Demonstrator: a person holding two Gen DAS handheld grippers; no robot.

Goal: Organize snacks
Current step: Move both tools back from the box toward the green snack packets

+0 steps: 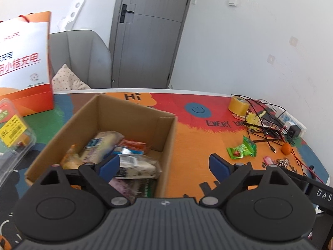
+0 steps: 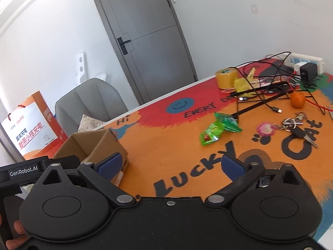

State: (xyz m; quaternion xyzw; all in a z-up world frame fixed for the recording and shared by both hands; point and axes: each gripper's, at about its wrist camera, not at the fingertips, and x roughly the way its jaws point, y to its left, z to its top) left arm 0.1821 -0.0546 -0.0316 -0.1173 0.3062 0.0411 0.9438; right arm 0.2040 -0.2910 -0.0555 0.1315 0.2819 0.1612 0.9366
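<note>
Nearest the left wrist camera, the left gripper [image 1: 164, 164] has its jaws spread wide with nothing between them; one blue pad [image 1: 109, 165] hangs over the near end of the cardboard box [image 1: 168, 143], the other over the bare orange mat. The right gripper [image 2: 170, 164] is likewise released, jaws wide apart and empty, above the "LUCKY" lettering on the mat, its left pad just beside the box's corner.

The open-topped box sits on the table [image 1: 187, 91] and holds several snack packets [image 1: 104, 143] piled loosely: a pale bag with a blue label, a red-and-orange pack behind it, a clear grey-speckled pack nearer the gripper, and a darker pack at the near wall. To the left of the box lies a clear plastic clamshell with a yellow price label [image 1: 12, 133].

Out on the mat, well apart from the box to its right, two green snack wrappers [image 2: 218, 129] lie touching each other. Beyond them are a key ring with a pink charm [image 2: 268, 128], a small orange fruit [image 2: 298, 99], tangled black cables [image 2: 264, 83], a roll of yellow tape [image 2: 225, 78] and a white power strip [image 2: 306, 61].

Farther back stand an orange-and-white paper bag [image 1: 25, 62], a grey chair with a dotted cushion [image 1: 81, 56] and a grey door [image 1: 149, 31].
</note>
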